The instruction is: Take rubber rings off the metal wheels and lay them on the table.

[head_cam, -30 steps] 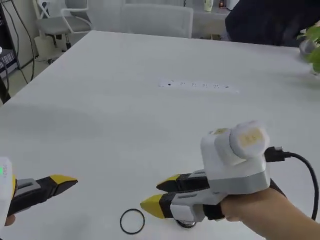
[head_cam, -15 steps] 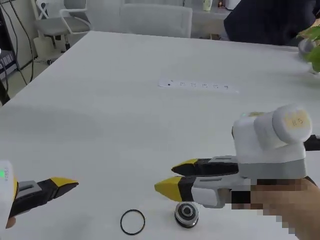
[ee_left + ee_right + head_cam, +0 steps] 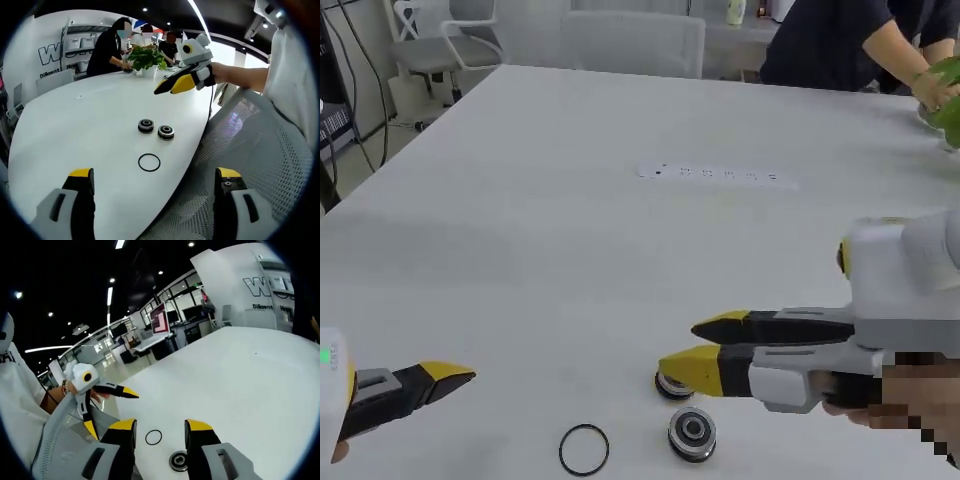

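Right claw: the right gripper (image 3: 688,346) hangs just above the table (image 3: 570,200), jaws a modest gap apart, holding nothing.
Left claw: the left gripper (image 3: 154,176) sits low by the near edge, jaws spread wide and empty.
Wheels: two lie side by side. The far wheel (image 3: 672,386) is half tucked under the right claw's lower tip. The near wheel (image 3: 692,434) is just below and short of that tip.
Loose ring: one rubber ring (image 3: 584,448) lies flat between the claws, just past the wheels from the right claw.
Axis: both wheels rest on their faces, hubs up, so any rubber runs level with the tabletop.
Nearer hand: the right, by far; the left is well apart.
Rubber on wheels: probably there, though too small to be sure.
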Tool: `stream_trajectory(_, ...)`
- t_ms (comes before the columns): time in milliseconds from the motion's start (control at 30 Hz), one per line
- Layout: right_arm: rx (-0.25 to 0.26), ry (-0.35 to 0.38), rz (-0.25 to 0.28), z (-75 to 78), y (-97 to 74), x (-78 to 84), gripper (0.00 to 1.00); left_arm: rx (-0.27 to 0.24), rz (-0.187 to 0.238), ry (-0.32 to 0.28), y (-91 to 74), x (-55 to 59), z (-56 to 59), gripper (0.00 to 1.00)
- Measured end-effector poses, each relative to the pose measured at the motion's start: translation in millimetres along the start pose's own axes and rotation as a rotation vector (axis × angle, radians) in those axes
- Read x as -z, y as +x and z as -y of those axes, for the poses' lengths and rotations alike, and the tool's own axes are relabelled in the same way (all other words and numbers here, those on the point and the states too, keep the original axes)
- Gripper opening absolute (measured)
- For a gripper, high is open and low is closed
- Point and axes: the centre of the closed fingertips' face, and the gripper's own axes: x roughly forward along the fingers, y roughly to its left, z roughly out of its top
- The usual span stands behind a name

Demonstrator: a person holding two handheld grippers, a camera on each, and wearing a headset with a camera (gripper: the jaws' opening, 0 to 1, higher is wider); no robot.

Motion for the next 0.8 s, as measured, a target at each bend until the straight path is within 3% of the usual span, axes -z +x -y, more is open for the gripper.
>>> stream_trajectory(367,0.019,0.011,0.034,13.6,-14.3,-1.6,0.4,0.002,-0.003,-0.001,0.2,0.0,0.4,0.99)
stream_trajectory(600,0.04,0.037,0.044,25.0,-16.9,7.0,0.4,0.017,0.008,-0.003,0.4,-3.9,2.8,0.99)
stream_trajectory(800,0.045,0.042,0.014,26.6,-14.9,18.1,0.4,0.031,-0.011,0.028,0.0,-6.8,6.4,0.99)
